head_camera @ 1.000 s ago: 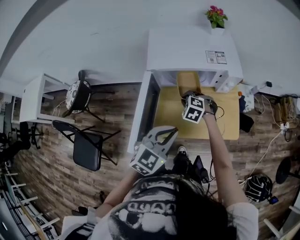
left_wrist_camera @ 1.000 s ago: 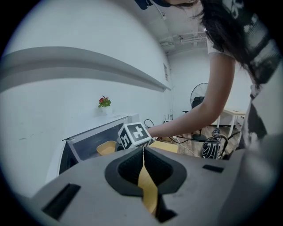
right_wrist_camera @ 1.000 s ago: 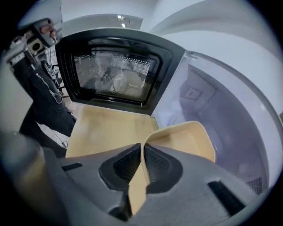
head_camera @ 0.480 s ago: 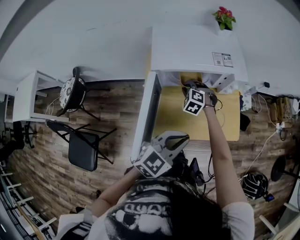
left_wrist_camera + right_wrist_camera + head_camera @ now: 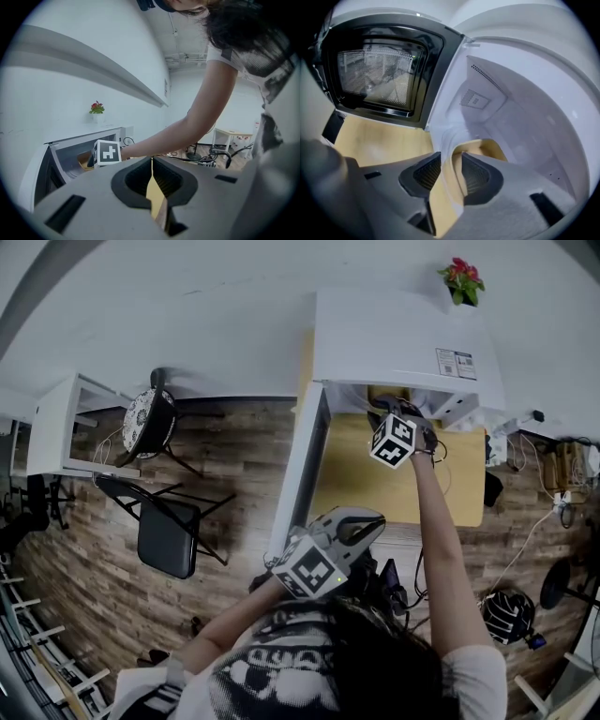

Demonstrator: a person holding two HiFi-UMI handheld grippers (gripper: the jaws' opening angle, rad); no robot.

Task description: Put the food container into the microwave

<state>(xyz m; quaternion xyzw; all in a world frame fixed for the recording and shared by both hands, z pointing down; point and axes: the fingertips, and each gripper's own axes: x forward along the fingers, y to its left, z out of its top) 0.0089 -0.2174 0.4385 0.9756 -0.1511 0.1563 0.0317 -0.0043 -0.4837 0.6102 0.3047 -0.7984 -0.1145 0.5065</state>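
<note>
- Reaching deep into the open microwave with the right gripper; just spread its jaws wide, straddling the food container wall without pinching.
- Has the container inside the cavity, door swung out left.
- Holds the left gripper back near the counter front, jaws together, empty.
- Can't read the sticker on the microwave: print too small.
</note>
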